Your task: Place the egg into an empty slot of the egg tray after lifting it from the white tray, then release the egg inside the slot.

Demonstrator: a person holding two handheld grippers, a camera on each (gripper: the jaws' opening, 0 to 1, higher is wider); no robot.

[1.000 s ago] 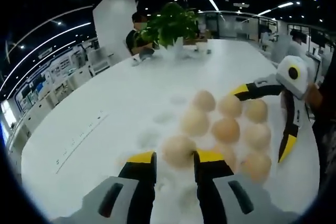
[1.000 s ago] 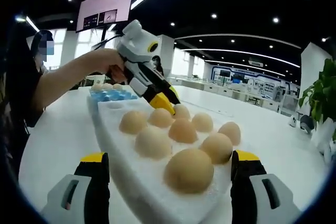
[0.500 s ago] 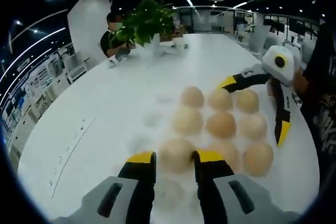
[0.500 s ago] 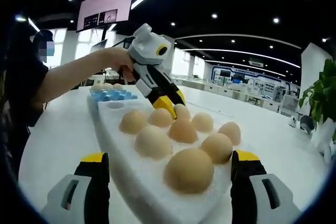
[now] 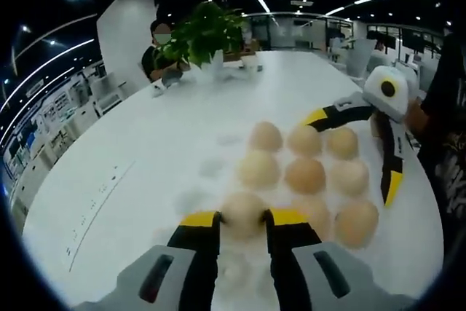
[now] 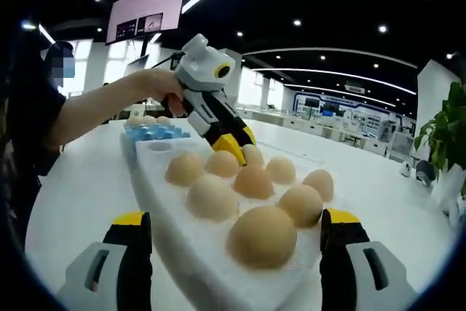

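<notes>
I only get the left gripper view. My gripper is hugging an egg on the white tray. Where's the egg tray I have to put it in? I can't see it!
Observer: The right gripper view shows a blue egg tray just past the end of the white tray farthest from the right gripper.
Operator: Are there eggs in it already?
Observer: Yes, a few eggs sit on its far side. The nearer cells look bare blue.
Operator: Who's holding my gripper?
Observer: A hand grips the left gripper from behind.

Eggs sit in the white tray, egg tray behind.
</notes>
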